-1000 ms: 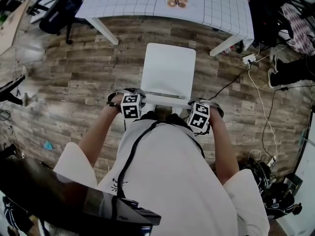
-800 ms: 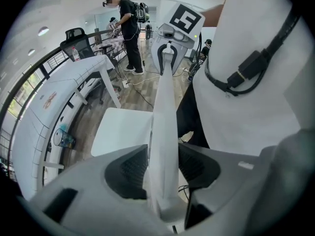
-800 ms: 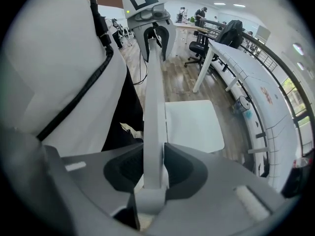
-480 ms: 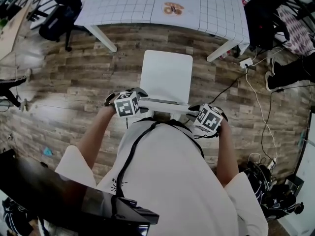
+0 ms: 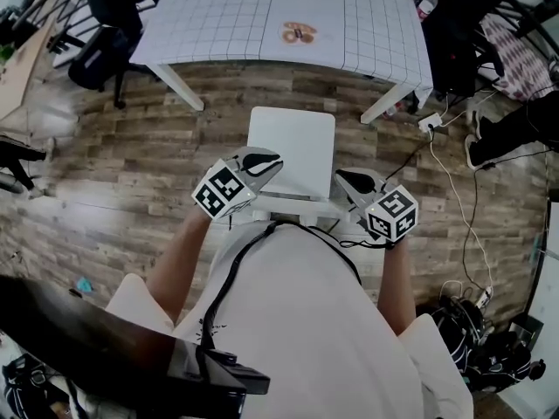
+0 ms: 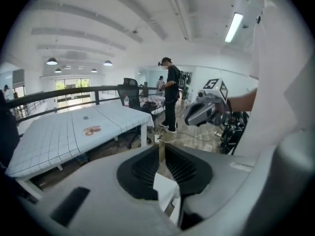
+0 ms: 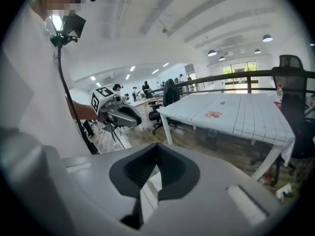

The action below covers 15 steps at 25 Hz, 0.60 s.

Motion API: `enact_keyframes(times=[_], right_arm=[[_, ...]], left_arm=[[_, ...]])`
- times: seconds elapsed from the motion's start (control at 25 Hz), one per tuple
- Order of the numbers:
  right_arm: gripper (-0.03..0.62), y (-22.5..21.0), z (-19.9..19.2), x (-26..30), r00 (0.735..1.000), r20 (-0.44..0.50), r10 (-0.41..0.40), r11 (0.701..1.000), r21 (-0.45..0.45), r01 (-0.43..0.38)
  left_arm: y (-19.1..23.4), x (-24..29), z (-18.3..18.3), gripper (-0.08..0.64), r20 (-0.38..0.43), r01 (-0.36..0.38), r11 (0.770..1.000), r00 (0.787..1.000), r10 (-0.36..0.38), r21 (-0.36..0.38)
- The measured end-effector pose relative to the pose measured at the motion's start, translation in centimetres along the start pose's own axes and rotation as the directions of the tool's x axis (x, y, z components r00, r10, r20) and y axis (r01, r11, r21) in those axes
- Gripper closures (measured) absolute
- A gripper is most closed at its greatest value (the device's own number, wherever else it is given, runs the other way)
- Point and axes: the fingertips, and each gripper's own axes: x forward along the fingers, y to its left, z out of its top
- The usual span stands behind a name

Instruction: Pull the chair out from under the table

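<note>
The white chair [image 5: 291, 151] stands on the wooden floor, clear of the white gridded table [image 5: 227, 16], its backrest toward me. My left gripper [image 5: 266, 159] hovers above the backrest's left end and my right gripper [image 5: 346, 178] above its right end; neither touches it. The left gripper's [image 6: 159, 149] jaws have just been closing to a thin slit with nothing between them; a bit of chair [image 6: 165, 188] shows below. The right gripper's [image 7: 156, 149] jaws have just closed and hold nothing, with chair [image 7: 150, 187] visible beneath.
A black office chair [image 5: 105, 33] stands left of the table. Cables and a power strip [image 5: 428, 122] lie on the floor to the right, by dark bags [image 5: 467, 33]. An orange print [image 5: 299, 33] marks the tabletop. A person [image 6: 172, 95] stands far off.
Both grippers have come off the chair's backrest, risen and tipped toward level. Their jaws have closed on nothing. The chair has stayed where it was.
</note>
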Motion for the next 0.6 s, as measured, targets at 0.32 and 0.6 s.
enact_keyframes(times=[0.32,0.6], right_arm=[[0.586,0.7,5.5,-1.8,0.979,0.195,-0.054,0.998,-0.003,0.056],[0.588,1.7,6.7,-2.1,0.969,0.236,-0.072,0.996,-0.027,0.081]], left_arm=[[0.7,-2.0,5.4,0.552,0.154,-0.109,0.994,0.982,0.109,-0.008],[0.1,-3.8,6.3,0.552,0.199,-0.184,0.979,0.96,0.197,-0.082]])
